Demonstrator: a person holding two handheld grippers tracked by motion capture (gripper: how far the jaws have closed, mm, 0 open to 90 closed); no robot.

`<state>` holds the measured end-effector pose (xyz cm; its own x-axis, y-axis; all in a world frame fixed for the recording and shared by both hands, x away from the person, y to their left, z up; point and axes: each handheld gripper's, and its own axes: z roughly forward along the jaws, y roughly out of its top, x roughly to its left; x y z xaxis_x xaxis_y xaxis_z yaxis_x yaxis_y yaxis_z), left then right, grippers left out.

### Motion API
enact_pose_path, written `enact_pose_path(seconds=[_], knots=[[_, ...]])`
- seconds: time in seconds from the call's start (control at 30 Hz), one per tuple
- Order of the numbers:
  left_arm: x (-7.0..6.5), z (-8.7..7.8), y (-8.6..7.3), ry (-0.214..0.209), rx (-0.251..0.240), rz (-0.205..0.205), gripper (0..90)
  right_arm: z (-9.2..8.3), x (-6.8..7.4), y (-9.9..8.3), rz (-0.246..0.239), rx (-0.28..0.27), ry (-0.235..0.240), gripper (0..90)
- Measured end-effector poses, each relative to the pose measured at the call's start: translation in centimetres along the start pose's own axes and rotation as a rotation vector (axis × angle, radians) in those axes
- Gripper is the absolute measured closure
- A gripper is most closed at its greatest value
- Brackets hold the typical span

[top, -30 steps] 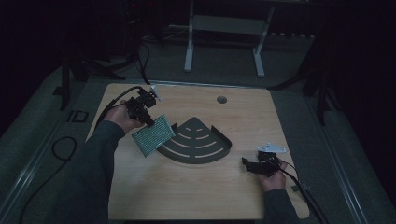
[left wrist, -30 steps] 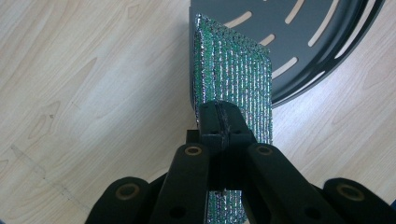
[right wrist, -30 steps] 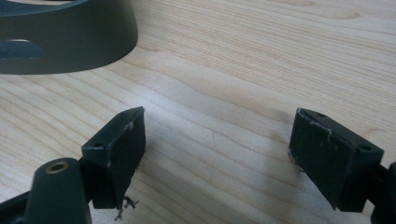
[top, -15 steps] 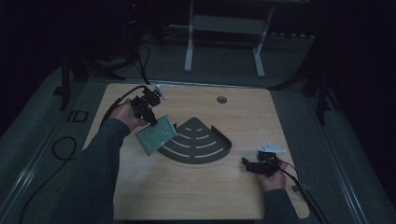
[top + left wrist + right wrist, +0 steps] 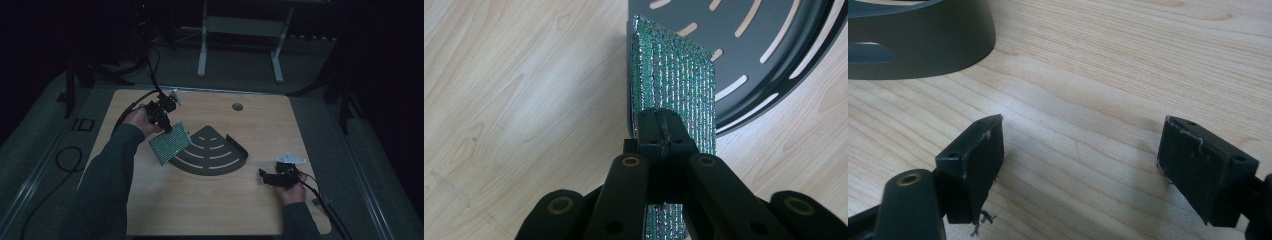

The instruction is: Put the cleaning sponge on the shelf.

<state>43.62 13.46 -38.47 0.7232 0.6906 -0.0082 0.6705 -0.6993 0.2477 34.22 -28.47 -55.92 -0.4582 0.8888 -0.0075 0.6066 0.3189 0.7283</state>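
Table (image 5: 210, 210) first: pale wood, carrying the dark fan-shaped slotted tray (image 5: 212, 152) near its middle, which serves as landmark. Just off the tray's left edge, the green glittery sponge pad (image 5: 170, 142) hangs tilted above the wood, its far corner over the tray's rim. It is pinched near one end by the left gripper (image 5: 659, 130), whose jaws are closed tight on it. That narrow bite on a soft, limp pad is the main risk: it could swing, twist or slip out and land half on the rim. Right of the tray, the right gripper (image 5: 1080, 150) rests low over bare wood, jaws spread wide and empty, too far off to steady anything.
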Motion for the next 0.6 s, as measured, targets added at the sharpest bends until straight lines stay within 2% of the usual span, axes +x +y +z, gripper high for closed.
enact_pose_path(seconds=[0.27, 0.6], knots=[[-0.2, 0.2, 0.9, 0.005, -0.005, 0.004, 90.0, 0.0, 0.0, 0.0, 0.002, 0.001, 0.001, 18.3], [-0.2, 1.3, 2.2, 0.006, -0.006, -0.007, 90.0, 0.0, 0.0, 0.0, 0.001, 0.0, 0.0, 18.3]])
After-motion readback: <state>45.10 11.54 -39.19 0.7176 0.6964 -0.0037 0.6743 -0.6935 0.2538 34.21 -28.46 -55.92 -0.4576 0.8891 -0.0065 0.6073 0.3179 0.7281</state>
